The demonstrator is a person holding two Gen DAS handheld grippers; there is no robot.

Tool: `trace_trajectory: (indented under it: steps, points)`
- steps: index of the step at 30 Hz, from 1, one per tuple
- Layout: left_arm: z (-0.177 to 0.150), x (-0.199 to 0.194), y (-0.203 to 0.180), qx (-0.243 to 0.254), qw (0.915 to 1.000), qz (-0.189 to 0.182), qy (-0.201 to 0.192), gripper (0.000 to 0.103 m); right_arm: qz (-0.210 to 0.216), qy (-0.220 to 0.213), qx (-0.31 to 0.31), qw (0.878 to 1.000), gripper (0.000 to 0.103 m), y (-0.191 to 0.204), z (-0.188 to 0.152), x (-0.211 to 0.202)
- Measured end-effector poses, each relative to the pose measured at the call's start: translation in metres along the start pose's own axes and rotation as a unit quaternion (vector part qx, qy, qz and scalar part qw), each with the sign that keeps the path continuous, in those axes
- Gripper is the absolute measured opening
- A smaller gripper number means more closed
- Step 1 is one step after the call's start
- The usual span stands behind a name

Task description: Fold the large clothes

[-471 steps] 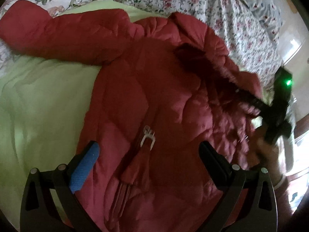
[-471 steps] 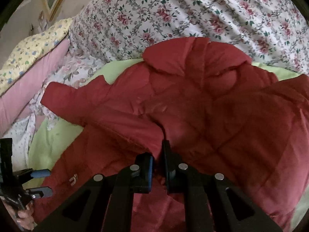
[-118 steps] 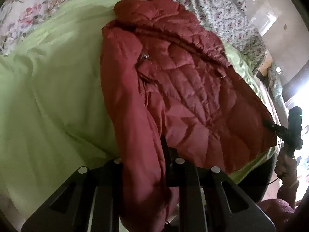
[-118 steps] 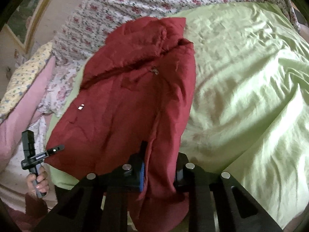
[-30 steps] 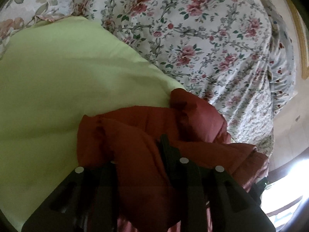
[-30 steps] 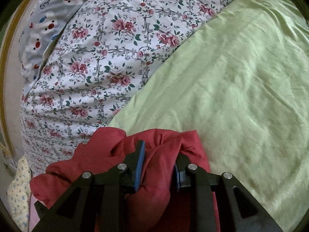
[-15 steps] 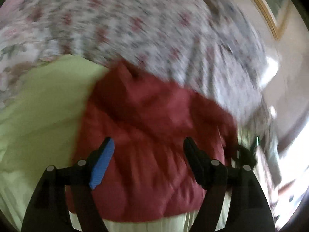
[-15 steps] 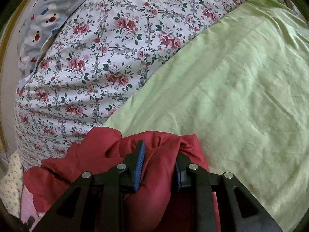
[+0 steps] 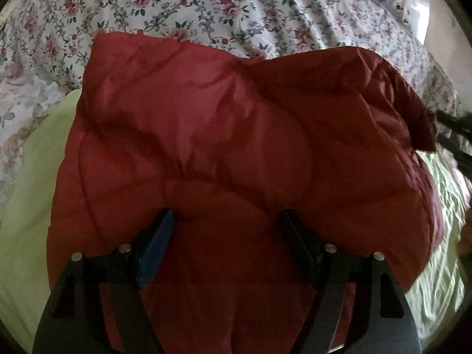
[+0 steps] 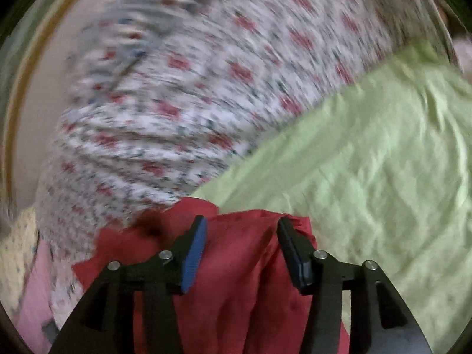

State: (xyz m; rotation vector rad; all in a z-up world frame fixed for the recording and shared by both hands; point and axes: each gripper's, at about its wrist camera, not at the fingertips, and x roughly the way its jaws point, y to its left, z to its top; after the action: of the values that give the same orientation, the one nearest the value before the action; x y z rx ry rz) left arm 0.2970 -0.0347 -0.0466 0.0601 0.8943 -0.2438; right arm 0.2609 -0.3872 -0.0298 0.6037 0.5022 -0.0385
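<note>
The red puffy jacket lies folded into a thick bundle on the green quilt, its far edge against the floral bedding. My left gripper hovers over the bundle's near part. Its jaws are opening, and the pads stand clear of the fabric. In the blurred right wrist view, the right gripper is over one end of the jacket. Its jaws are opening too; red fabric lies between and below them, and neither pad presses on it.
Floral bedding rises behind the jacket. Green quilt spreads to the right in the right wrist view. A pink cushion and a yellow one sit at its left edge. A dark blurred shape crosses the left view's right edge.
Both grippers were shut on the jacket and have let go, the left first, then the right. The left one drew back and rolled; the right one lifted. The jacket now rests folded.
</note>
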Motion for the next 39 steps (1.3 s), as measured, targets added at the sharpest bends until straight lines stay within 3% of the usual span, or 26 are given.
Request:
trace_trajectory:
  steps: [2, 4, 8, 10, 13, 18, 20, 29, 33, 39]
  points:
    - [0.005, 0.006, -0.002, 0.000, 1.0000, 0.010, 0.000, 0.076, 0.016, 0.015, -0.062, 0.998, 0.064, 0.025, -0.010, -0.007]
    - [0.008, 0.008, -0.006, 0.000, 0.9999, 0.016, 0.002, 0.076, 0.028, 0.063, -0.130, 0.989, 0.066, 0.050, -0.027, 0.003]
    - [0.016, 0.012, -0.006, -0.003, 0.9996, 0.025, 0.014, 0.076, 0.018, 0.144, -0.236, 0.961, 0.064, 0.082, -0.060, 0.045]
    - [0.019, 0.007, -0.001, -0.004, 0.9997, 0.022, 0.010, 0.075, -0.009, 0.163, -0.230, 0.959, 0.064, 0.074, -0.063, 0.069]
    - [0.022, 0.005, 0.014, -0.008, 0.9996, 0.025, 0.003, 0.075, -0.023, 0.161, -0.175, 0.971, 0.062, 0.044, -0.049, 0.089]
    - [0.031, 0.022, 0.051, -0.050, 0.9975, 0.050, 0.005, 0.074, -0.021, 0.160, -0.138, 0.977, 0.062, 0.026, -0.037, 0.107]
    - [0.036, 0.034, 0.067, -0.081, 0.9960, 0.032, 0.018, 0.074, -0.019, 0.160, -0.127, 0.979, 0.062, 0.023, -0.035, 0.112]
    - [0.042, 0.053, 0.063, -0.076, 0.9956, 0.051, 0.023, 0.079, -0.011, 0.156, -0.117, 0.981, 0.062, 0.018, -0.040, 0.120]
    - [0.042, 0.042, 0.067, -0.085, 0.9951, 0.045, 0.024, 0.079, -0.012, 0.160, -0.118, 0.980, 0.062, 0.020, -0.039, 0.122]
    - [0.028, 0.003, 0.075, -0.109, 0.9940, 0.001, -0.002, 0.079, -0.006, 0.155, -0.112, 0.981, 0.063, 0.016, -0.039, 0.114]
